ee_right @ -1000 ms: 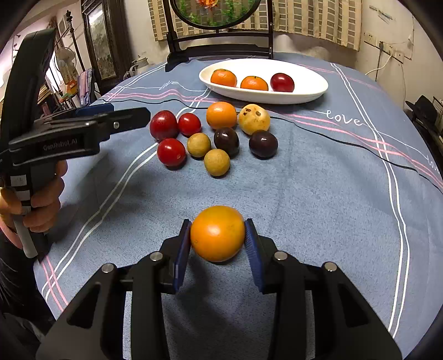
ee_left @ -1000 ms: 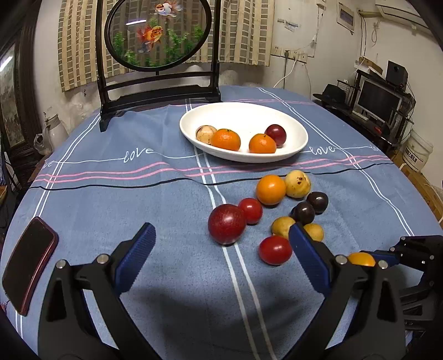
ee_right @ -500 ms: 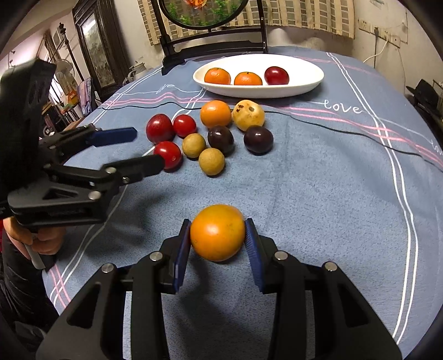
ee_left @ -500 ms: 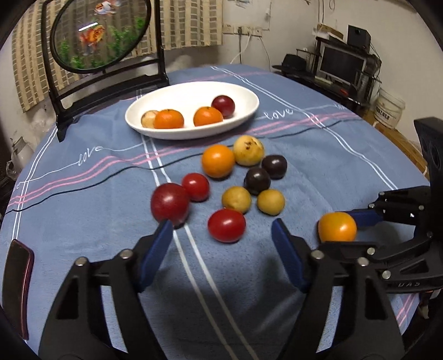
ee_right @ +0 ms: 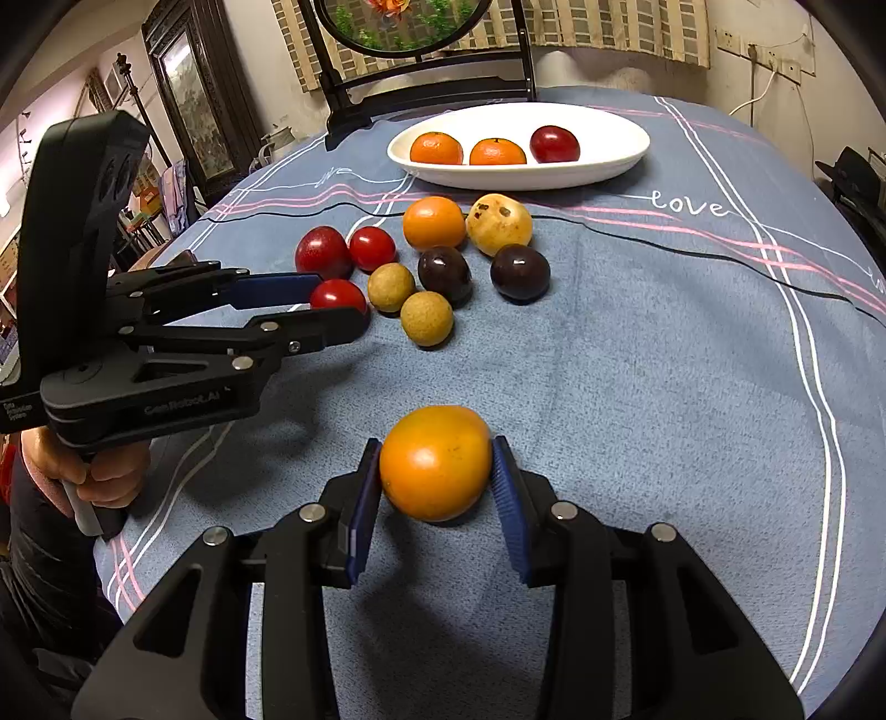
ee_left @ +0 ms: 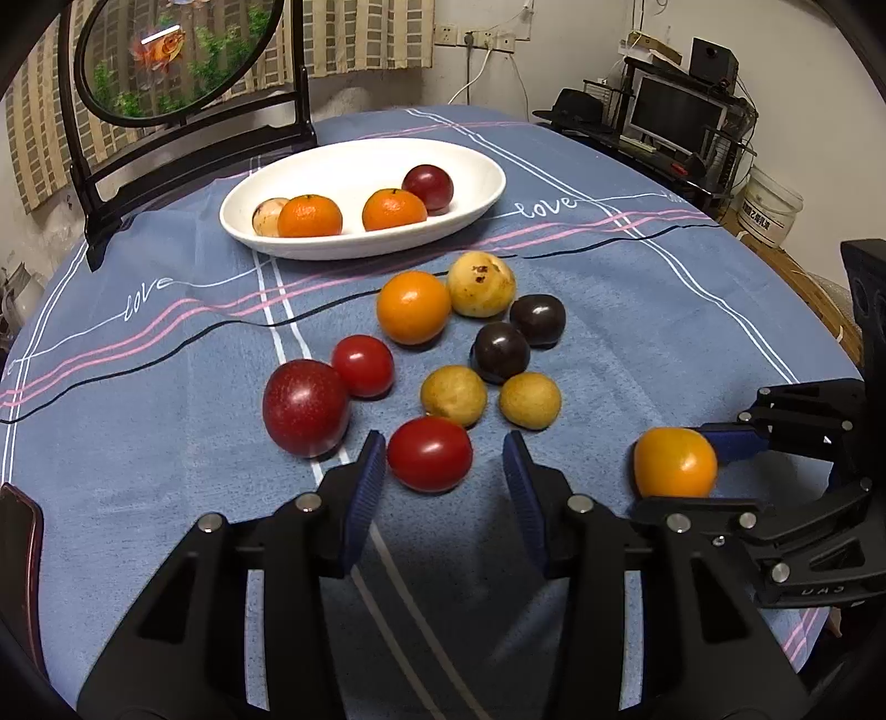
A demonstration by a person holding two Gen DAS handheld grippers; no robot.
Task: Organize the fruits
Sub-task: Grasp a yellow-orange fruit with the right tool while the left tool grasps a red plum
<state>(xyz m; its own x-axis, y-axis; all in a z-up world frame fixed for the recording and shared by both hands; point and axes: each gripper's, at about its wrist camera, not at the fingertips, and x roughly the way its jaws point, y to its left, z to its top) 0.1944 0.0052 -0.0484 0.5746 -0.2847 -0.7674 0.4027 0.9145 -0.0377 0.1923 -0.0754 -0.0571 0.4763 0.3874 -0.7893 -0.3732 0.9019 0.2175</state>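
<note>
A dark phone [ee_left: 19, 531] with a red rim lies at the left edge of the round table, whose blue cloth [ee_left: 637, 288] is napped like towelling, crossed by white, pink and black stripes and the word "love". The nearest open cloth lies to the right of the fruit, out to the table's right edge.

The left gripper [ee_left: 443, 482], black with ribbed blue pads, has just been closing its jaws around a glossy red tomato [ee_left: 429, 454]; the left pad looks to be at its skin, while a clear gap remains on the right. Crowding it are a dark red plum [ee_left: 305, 406] to the left, a smaller red tomato [ee_left: 362, 365] behind, and two dull yellow-brown round fruits [ee_left: 454, 395], two near-black plums [ee_left: 500, 351], an orange [ee_left: 413, 307] and a speckled yellow fruit [ee_left: 480, 283] beyond.

Toward the far edge, an oval white dish [ee_left: 476, 166] holds a pale fruit, two mandarins [ee_left: 394, 209] and a red plum [ee_left: 427, 186]. A black-framed round screen [ee_left: 166, 52] painted with goldfish stands behind it.

Near the front edge on the right, the right gripper [ee_right: 437, 487] is clamped on a smooth orange fruit [ee_right: 436, 462], both pads against its sides. In that view, a hand [ee_right: 108, 476] grips the left tool's handle.
</note>
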